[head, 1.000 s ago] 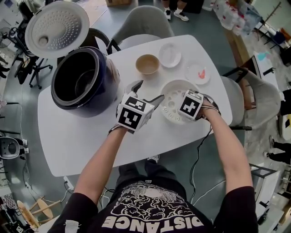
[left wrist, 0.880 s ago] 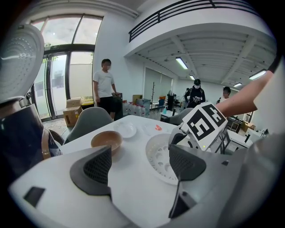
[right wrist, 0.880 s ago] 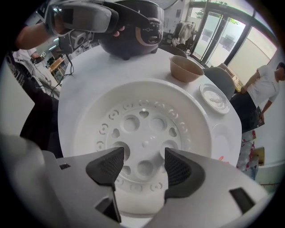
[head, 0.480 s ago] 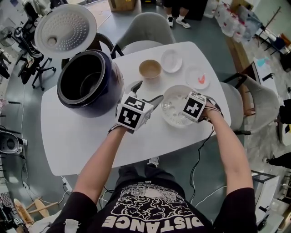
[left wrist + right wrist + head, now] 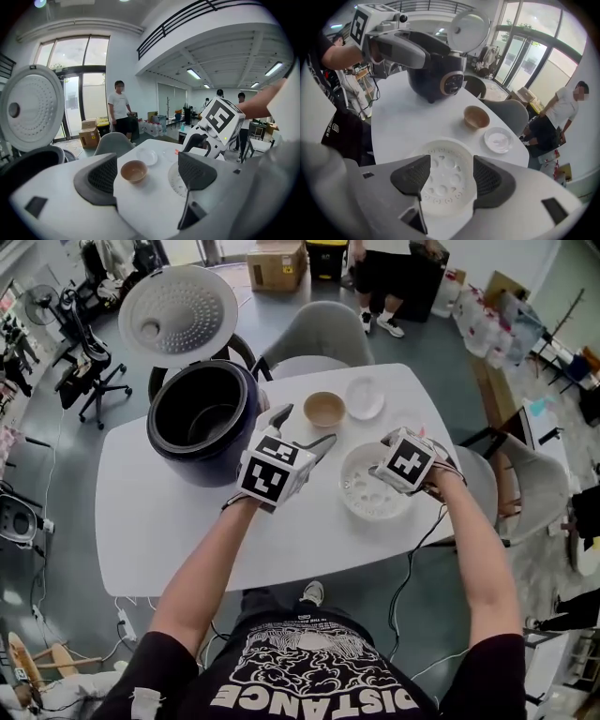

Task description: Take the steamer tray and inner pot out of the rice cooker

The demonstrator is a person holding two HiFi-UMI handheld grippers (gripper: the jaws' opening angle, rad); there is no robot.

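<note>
Head view: white worktop (image 5: 169,521); rice cooker (image 5: 178,460) at its far left, lid (image 5: 178,315) swung up and back.
Inner pot (image 5: 220,423): dark, seated in the cooker body.
Steamer tray (image 5: 370,488): white, perforated, flat on the worktop, right of the cooker and well apart from it.
Right gripper (image 5: 451,176): above the tray, pointing steeply down. Jaws wide; the tray shows below the gap, the pads do not press on it, nothing gripped.
Left gripper (image 5: 305,427): over the worktop between cooker and tray. Jaws wide, empty.
Brown bowl (image 5: 324,409): upright near the far edge, seen past the left gripper's gap.
Small plate (image 5: 365,397): just beside the bowl, on its right.
Grey chair (image 5: 314,324): behind the worktop.
</note>
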